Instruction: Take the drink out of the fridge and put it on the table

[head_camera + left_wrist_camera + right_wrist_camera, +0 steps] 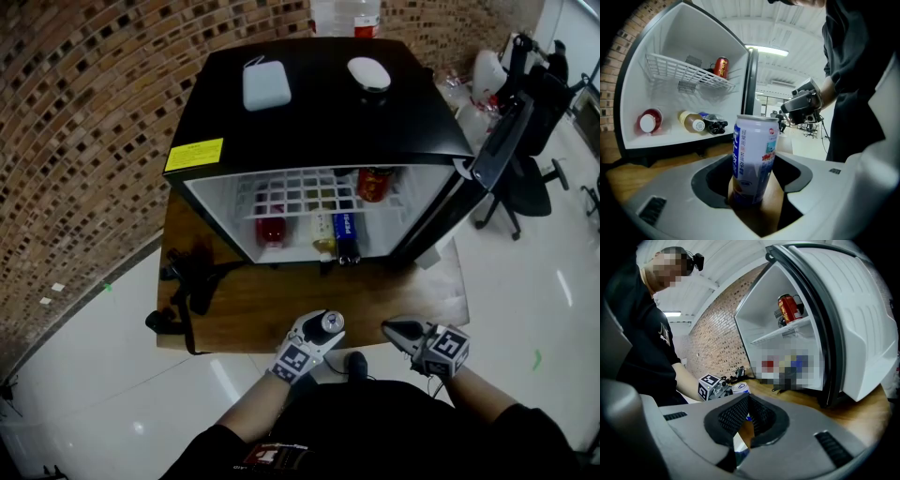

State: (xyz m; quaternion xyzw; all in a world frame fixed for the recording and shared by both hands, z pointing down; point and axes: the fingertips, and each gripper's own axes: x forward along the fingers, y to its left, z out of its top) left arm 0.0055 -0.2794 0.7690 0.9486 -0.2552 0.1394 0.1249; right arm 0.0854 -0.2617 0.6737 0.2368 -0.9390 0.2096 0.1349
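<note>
A white and blue drink can [754, 159] stands upright between the jaws of my left gripper [755, 199], which is shut on it. Its base is at the wooden table [272, 305], close to the front edge. From the head view, the can's top [332, 322] shows inside the left gripper [327, 330]. My right gripper [403, 332] hovers level at the table's front edge to the right of it, shut and holding nothing. The right gripper view shows its own jaws [746, 427] closed together, with the can [740, 388] beyond them. The black mini fridge [319, 103] stands open behind.
Inside the fridge a red can [375, 184] sits on the wire shelf, and several bottles [345, 234] lie on its floor. The fridge door [492, 155] swings out to the right. A black object [187, 281] lies at the table's left. An office chair [534, 159] stands far right.
</note>
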